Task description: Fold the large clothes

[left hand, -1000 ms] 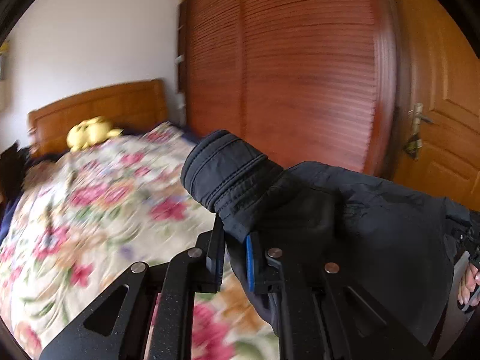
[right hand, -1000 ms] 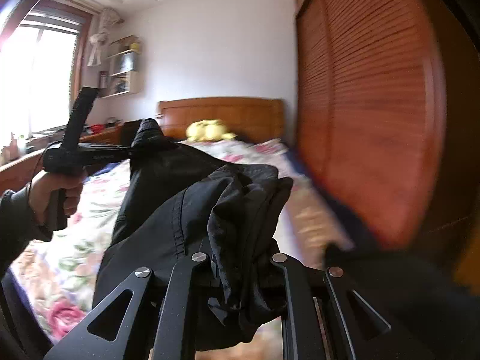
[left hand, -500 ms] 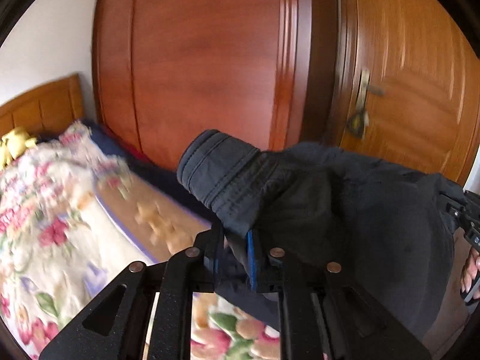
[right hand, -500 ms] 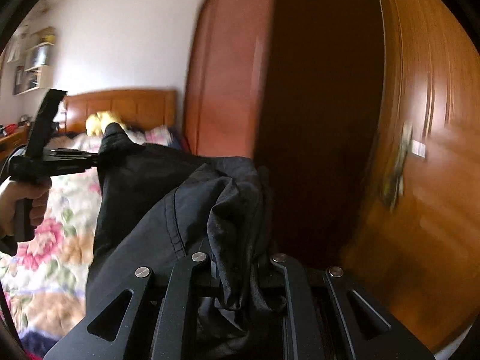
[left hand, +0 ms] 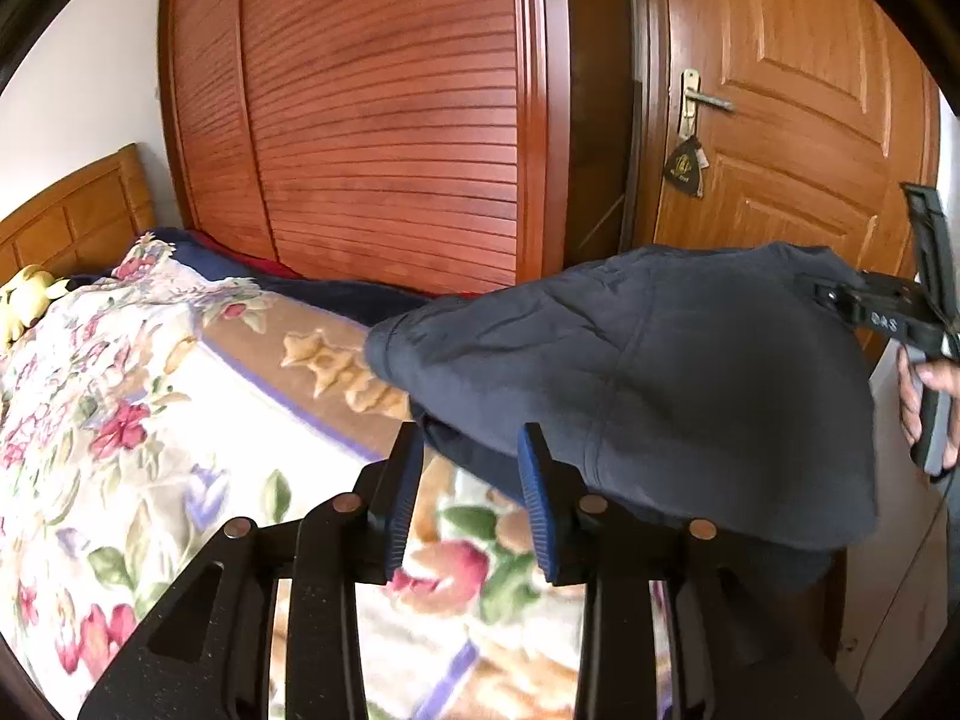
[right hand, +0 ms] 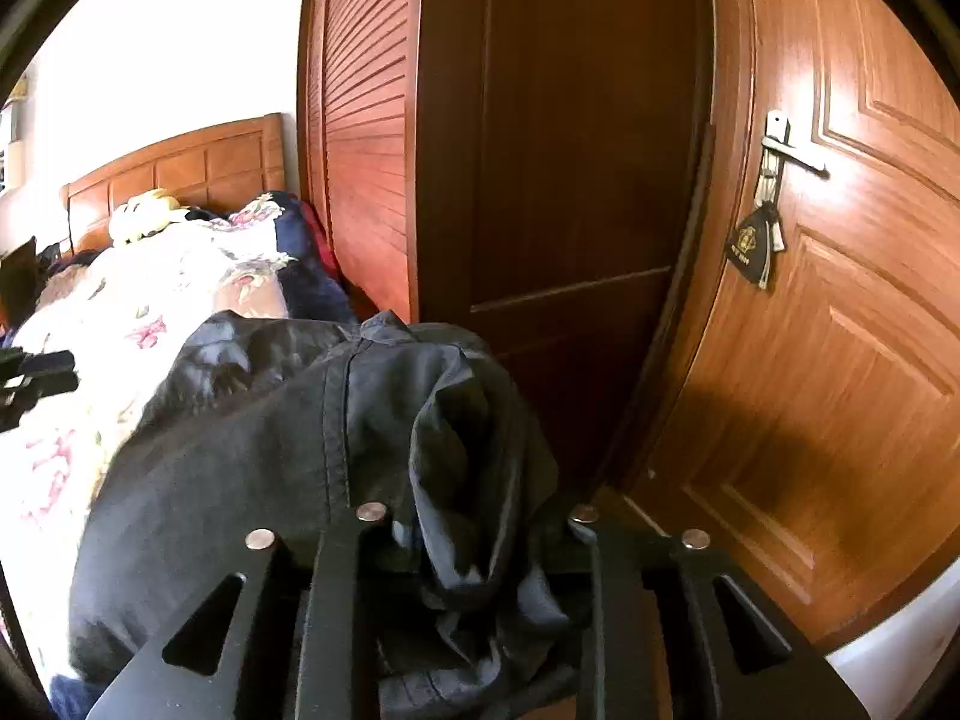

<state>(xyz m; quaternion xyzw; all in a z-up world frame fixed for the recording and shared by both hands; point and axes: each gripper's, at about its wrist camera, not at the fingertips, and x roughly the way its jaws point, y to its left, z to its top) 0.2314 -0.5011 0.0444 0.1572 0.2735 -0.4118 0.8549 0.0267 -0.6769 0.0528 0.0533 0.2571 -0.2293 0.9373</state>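
The dark navy jacket (left hand: 630, 372) lies bunched over the flowered bedspread (left hand: 120, 450) near the bed's edge. My left gripper (left hand: 468, 468) has its jaws opening; the blue pads stand apart with only bedspread showing between them, and the jacket's hem rests over the outside of the right finger. In the right wrist view the jacket (right hand: 270, 450) drapes over my right gripper (right hand: 474, 504), whose jaws are opening too. A loose fold hangs between its fingers and hides the pads. In the left wrist view, the right gripper (left hand: 840, 300) sits at the jacket's far side, held by a hand (left hand: 924, 396).
A slatted wooden wardrobe (left hand: 390, 120) runs along the bed's far side. A closed wooden door (left hand: 780, 120) with a handle and hanging pouch (left hand: 684, 165) stands to its right. A yellow plush toy (left hand: 27, 300) lies by the headboard (left hand: 72, 216).
Both grippers swung right and down toward the bed's edge. The left jaws opened and let the sleeve cuff go; the right fingers spread apart and the jacket sank onto the bed.
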